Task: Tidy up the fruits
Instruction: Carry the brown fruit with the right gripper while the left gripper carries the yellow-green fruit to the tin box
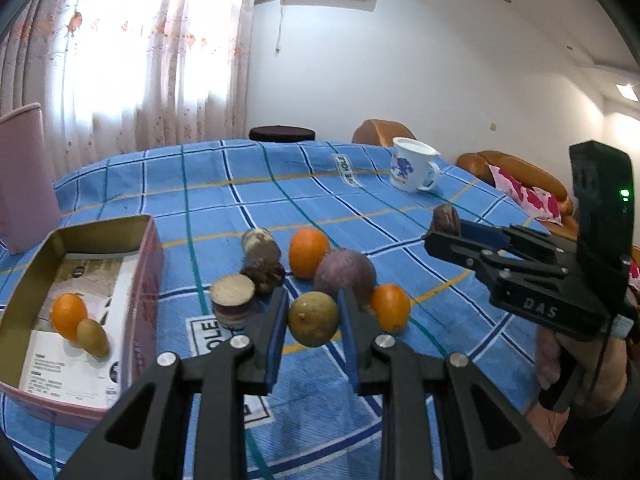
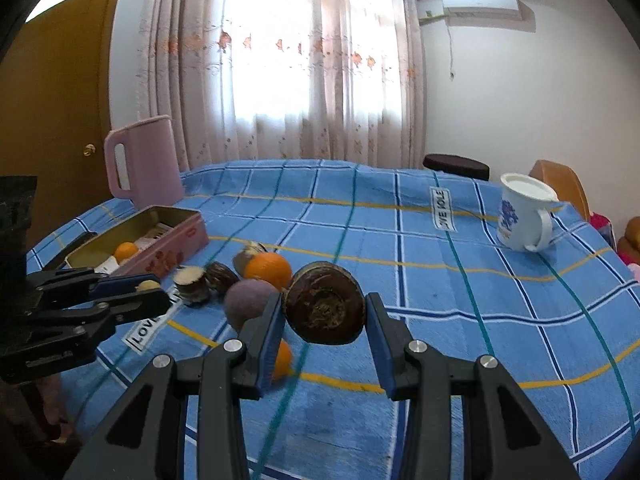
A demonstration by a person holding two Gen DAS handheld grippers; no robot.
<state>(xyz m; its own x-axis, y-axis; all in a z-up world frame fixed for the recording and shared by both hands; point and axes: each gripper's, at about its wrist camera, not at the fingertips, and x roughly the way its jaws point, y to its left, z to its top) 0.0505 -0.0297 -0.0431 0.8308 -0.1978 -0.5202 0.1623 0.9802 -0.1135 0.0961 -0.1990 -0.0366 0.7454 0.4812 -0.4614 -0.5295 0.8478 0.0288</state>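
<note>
My left gripper (image 1: 313, 320) is shut on a yellow-green round fruit (image 1: 313, 319), held above the blue checked tablecloth (image 1: 280, 200). My right gripper (image 2: 325, 320) is shut on a dark brown round fruit (image 2: 324, 308), also lifted; it shows in the left wrist view (image 1: 446, 219). On the cloth lie an orange (image 1: 308, 252), a purple fruit (image 1: 345, 274), a second orange (image 1: 390, 307) and brown pieces (image 1: 262, 256). The open pink tin box (image 1: 146, 280) at the left holds an orange (image 1: 69, 315) and a small yellow fruit (image 1: 93, 337).
A white mug (image 2: 520, 212) with a blue print stands at the far right of the table. A pink jug (image 2: 144, 160) stands behind the tin box. A brown-topped round piece (image 1: 233, 300) lies beside the box. Sofa and chairs lie beyond the table.
</note>
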